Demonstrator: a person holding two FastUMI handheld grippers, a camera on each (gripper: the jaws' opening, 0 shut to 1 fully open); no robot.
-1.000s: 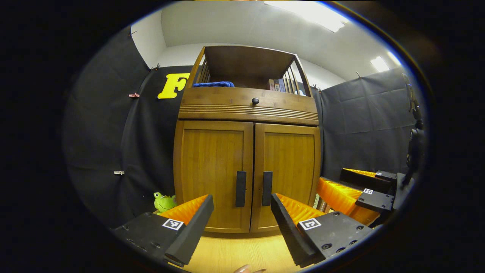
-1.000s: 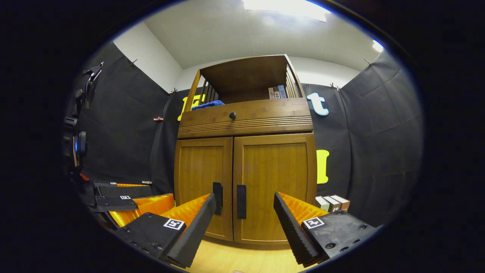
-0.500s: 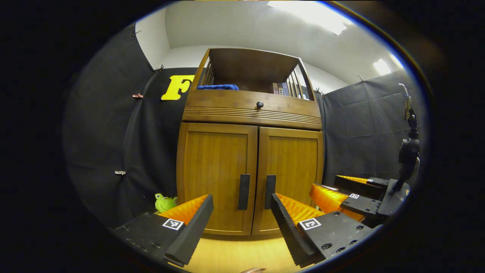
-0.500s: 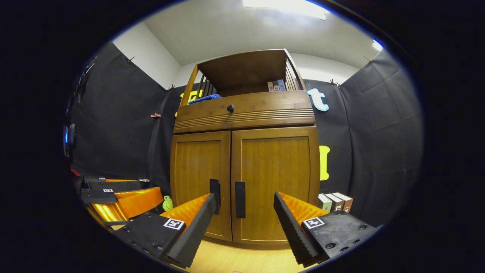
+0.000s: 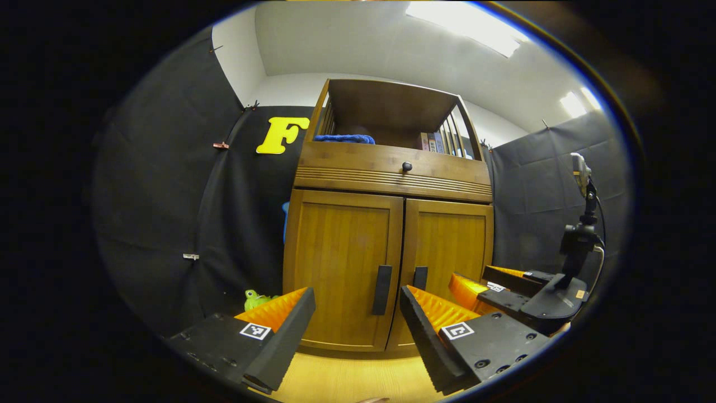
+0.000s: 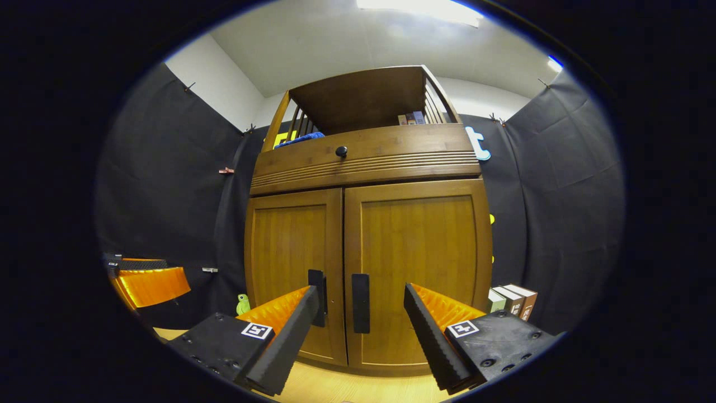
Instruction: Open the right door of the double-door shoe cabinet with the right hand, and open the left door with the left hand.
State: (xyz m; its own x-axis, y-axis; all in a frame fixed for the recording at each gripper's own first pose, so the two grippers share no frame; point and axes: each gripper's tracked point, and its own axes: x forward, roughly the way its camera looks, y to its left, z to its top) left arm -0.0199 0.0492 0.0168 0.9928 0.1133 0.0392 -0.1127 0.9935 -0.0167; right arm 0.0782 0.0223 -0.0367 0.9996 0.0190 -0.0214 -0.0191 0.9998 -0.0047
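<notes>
Both doors of the shoe cabinet (image 6: 369,224) were closed. The right tool (image 6: 358,330) gaped wide before the right door's handle (image 6: 360,303). The left tool (image 5: 355,330) was equally wide, holding nothing.

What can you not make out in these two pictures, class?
- Inside of the shoe cabinet: both views, hidden behind its shut doors.
- Left handle: right gripper view, partly hidden by the right tool.
- Books on top: left gripper view, too small to read.
</notes>
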